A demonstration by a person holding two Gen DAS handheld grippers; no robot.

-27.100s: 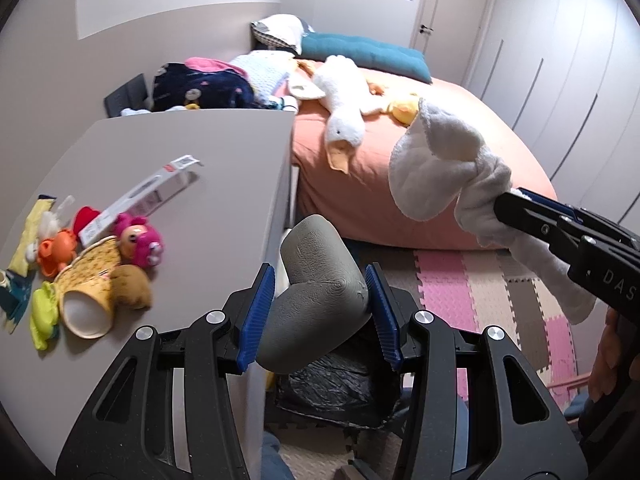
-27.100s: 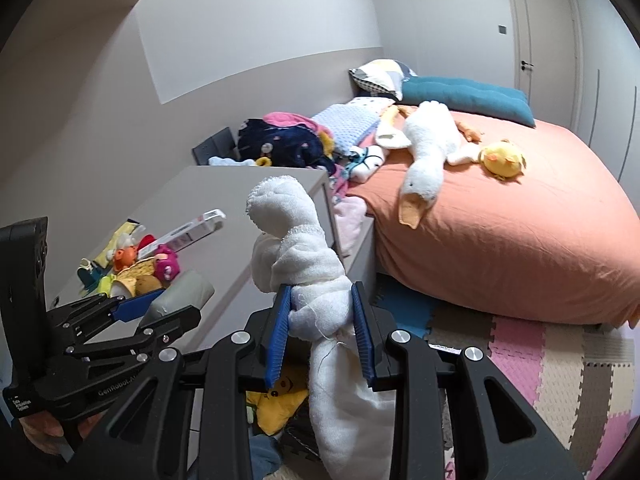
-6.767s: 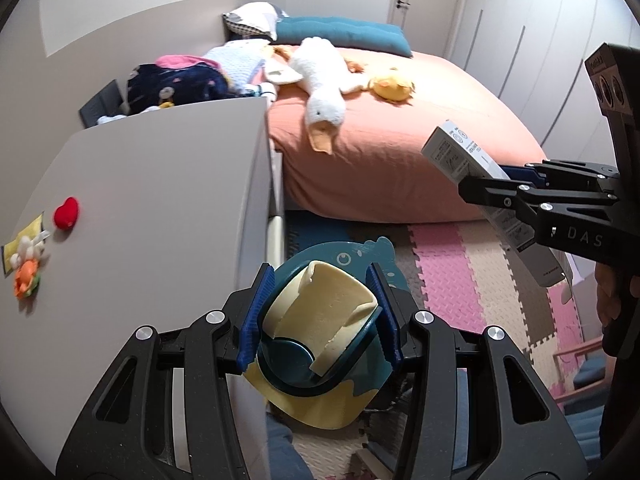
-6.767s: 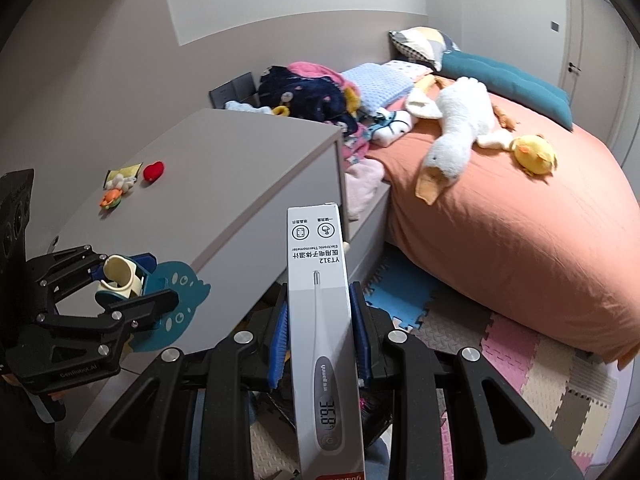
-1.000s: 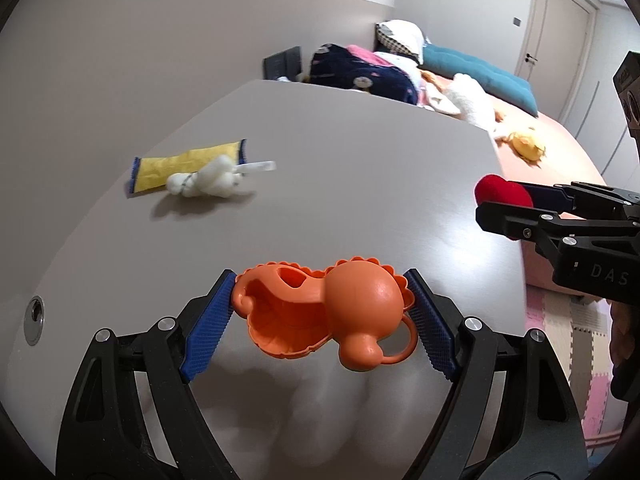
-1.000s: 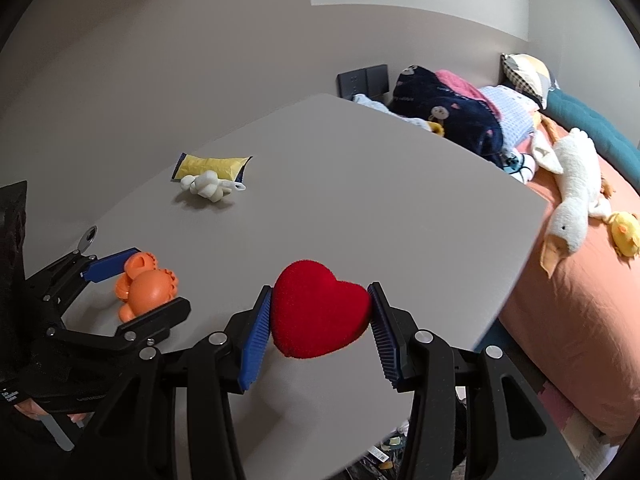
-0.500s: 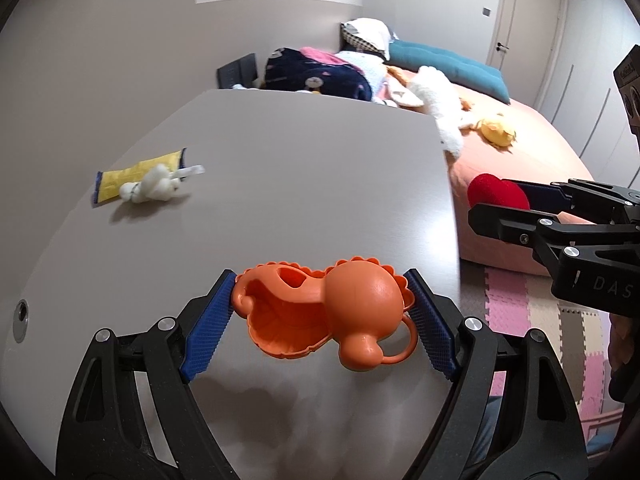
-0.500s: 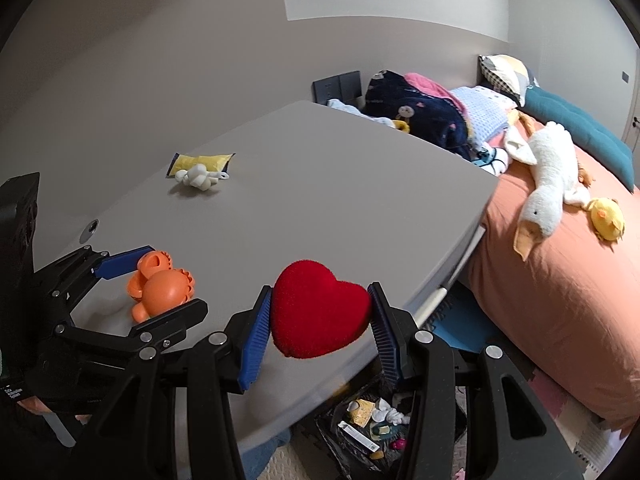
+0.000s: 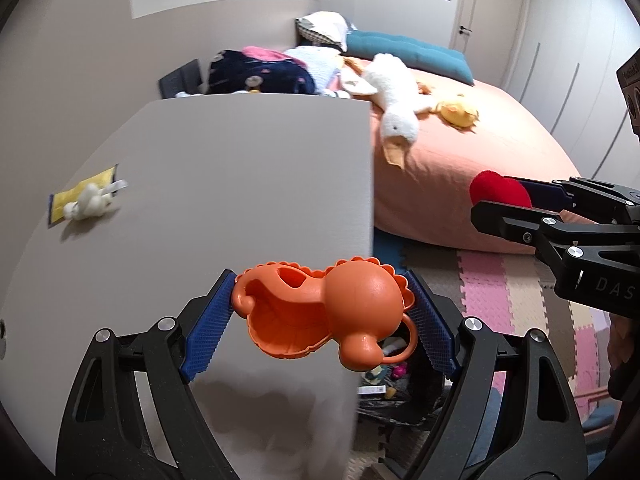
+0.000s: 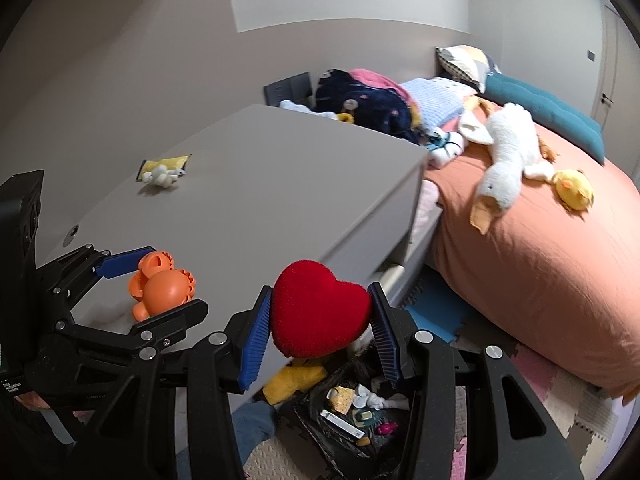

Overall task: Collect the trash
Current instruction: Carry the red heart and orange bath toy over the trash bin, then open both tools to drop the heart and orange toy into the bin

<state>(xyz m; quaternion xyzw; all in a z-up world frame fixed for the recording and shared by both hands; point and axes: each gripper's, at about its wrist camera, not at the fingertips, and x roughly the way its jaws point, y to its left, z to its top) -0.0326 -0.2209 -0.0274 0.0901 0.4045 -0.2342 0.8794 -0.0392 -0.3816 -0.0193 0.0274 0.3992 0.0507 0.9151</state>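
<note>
Grey tabletop [image 9: 240, 184] fills the left wrist view, its near corner edge dropping to the floor beside the bed [image 9: 500, 152]. Over that edge the left gripper [image 9: 320, 312] holds an orange toy [image 9: 324, 312], its blue pads pressed on either flank and the toy's long axis running across the jaws. Just below and to the right of the toy, past the table's edge, the black trash bag [image 9: 404, 404] shows its open mouth with scraps inside. The right gripper [image 9: 500, 196] reaches in from the right, above the floor mats, with a red heart [image 9: 498, 192] in its jaws. Back on the table a yellow wrapper with a white wad [image 9: 86, 204] lies well apart from both hands.

Seen from the right wrist, the same table runs up the left and the bed lies to the right. The right gripper [image 10: 318, 320] is clamped on the heart [image 10: 320, 316], pads on both sides. The bag [image 10: 356, 412] opens directly beneath it, so this hand seems nearer the drop. The left gripper [image 10: 156, 276] with the orange toy [image 10: 162, 284] still shows over the tabletop, and needs to shift rightward past the edge.
</note>
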